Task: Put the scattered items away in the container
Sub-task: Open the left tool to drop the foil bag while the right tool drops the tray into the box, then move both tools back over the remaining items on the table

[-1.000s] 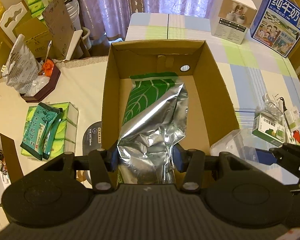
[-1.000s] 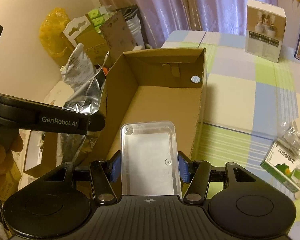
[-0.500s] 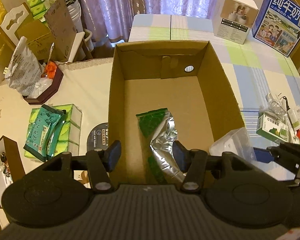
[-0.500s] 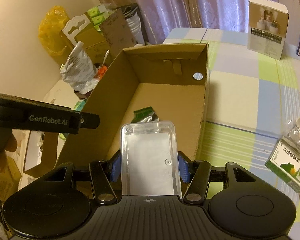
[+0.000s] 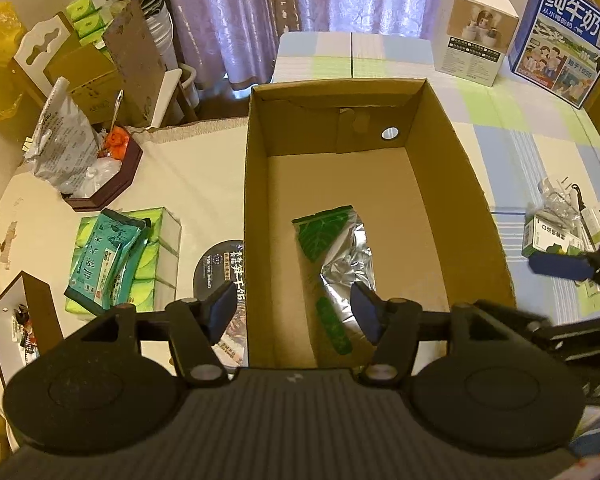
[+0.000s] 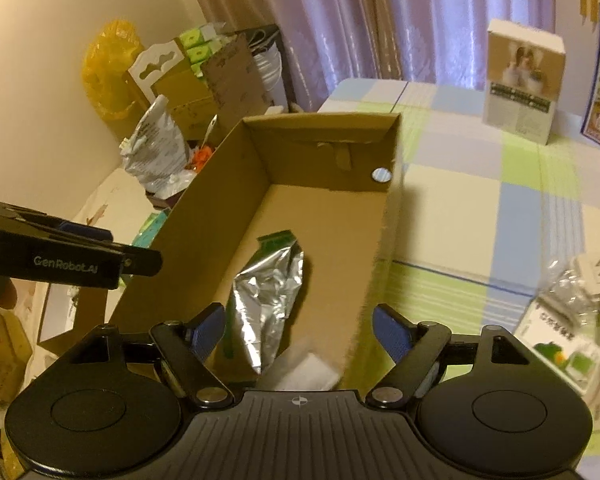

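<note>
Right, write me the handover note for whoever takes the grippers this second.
Left gripper: jaws opening, nothing between them, above the cardboard box.
Right gripper: jaws opening, nothing gripped; the clear plastic tray is blurred just below it at the near end of the box.
Done: the silver and green foil pouch lies on the box floor.
Left: the green and white carton and small clear packets on the checked tablecloth, right of the box.

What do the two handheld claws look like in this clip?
Both are matte black with a ribbed body and two round discs. The left claw and right claw carry blue textured pads on angular black fingers with silver pivot screws. White "GenRobot.AI" lettering runs along the left one's side.
</note>
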Available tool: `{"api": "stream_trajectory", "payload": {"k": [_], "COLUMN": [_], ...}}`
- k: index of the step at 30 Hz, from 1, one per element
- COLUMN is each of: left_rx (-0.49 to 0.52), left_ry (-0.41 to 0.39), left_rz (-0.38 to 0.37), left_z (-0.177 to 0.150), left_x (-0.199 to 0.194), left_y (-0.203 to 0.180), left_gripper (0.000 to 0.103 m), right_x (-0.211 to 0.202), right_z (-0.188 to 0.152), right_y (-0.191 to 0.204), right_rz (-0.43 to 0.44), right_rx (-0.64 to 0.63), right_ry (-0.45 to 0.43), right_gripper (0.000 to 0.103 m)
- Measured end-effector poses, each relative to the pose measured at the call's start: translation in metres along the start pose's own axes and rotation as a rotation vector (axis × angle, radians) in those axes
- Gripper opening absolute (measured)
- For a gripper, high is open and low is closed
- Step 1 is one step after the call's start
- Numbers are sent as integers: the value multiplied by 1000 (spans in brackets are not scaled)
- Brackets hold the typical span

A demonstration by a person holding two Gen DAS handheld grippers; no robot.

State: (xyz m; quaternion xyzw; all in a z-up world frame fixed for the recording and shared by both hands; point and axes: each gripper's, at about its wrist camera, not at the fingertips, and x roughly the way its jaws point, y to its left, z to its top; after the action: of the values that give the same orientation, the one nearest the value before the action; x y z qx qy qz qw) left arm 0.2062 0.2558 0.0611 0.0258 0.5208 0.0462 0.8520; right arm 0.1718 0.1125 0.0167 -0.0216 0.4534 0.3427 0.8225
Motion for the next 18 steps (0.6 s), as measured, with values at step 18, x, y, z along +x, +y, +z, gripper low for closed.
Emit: {"api": "stream_trajectory", "payload": {"k": [18], "left_rx": [112], "left_ry": [-133], "left_rz": [-30], "left_z": [-24], "left_x": [-68], "left_y": [-57], "left_gripper": [84], "right_x": [-125], "right_z": [-52], "right_y": [-77], "right_rz": [-107], "right_rx": [-134], "right_ry": [-109], "right_gripper": [100]}}
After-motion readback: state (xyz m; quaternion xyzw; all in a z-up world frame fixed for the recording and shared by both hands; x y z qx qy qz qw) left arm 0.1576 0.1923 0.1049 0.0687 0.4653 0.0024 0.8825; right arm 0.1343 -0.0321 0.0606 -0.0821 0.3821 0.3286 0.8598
